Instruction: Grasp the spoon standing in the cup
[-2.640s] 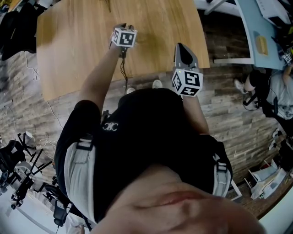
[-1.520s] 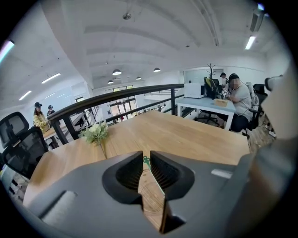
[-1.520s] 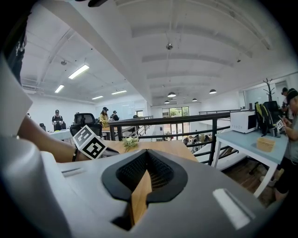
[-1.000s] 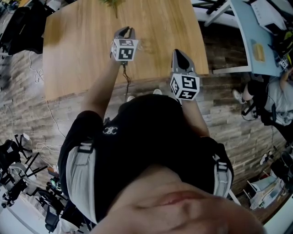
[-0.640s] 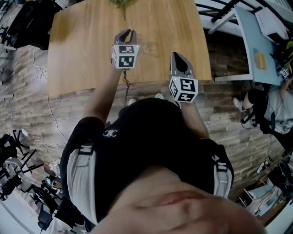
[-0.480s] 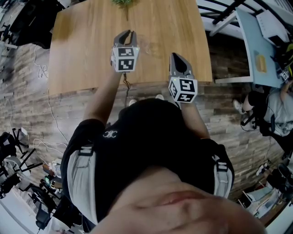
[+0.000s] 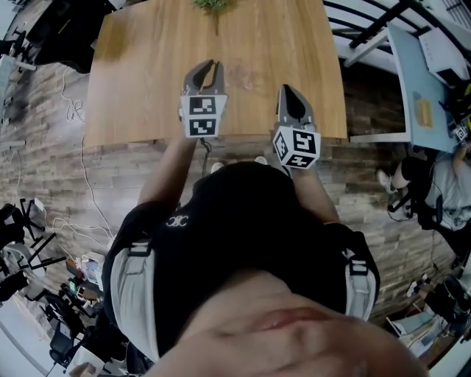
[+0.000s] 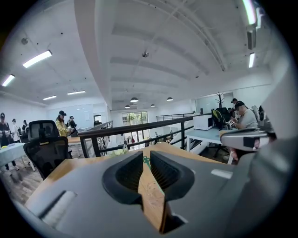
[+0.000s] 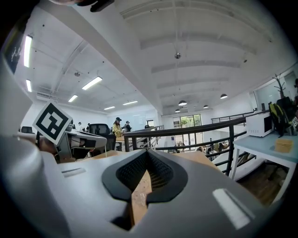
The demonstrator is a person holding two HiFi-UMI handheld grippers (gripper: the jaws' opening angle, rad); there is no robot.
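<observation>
No spoon or cup can be made out with certainty; only a faint pale mark [image 7: 239,74] shows on the wooden table [image 7: 140,66] between the grippers. My left gripper [image 7: 208,68] is held over the table's near half, its jaws a narrow slit apart with nothing between them. In the left gripper view [image 8: 145,160] wood and a green sprig show through that slit. My right gripper [image 7: 288,90] hovers just past the table's near edge, and in the right gripper view [image 9: 147,153] its tips meet on nothing.
A green plant [image 7: 212,6] lies at the table's far side. Right of the table are a black railing [image 7: 368,29], a pale blue desk [image 7: 427,81] and a seated person [image 7: 441,166]. Cables and black stands [image 7: 29,243] are on the floor to the left.
The head view has shifted, so the table and plant sit further right and lower. Both grippers stay over the table's near part, and their jaws look the same.
</observation>
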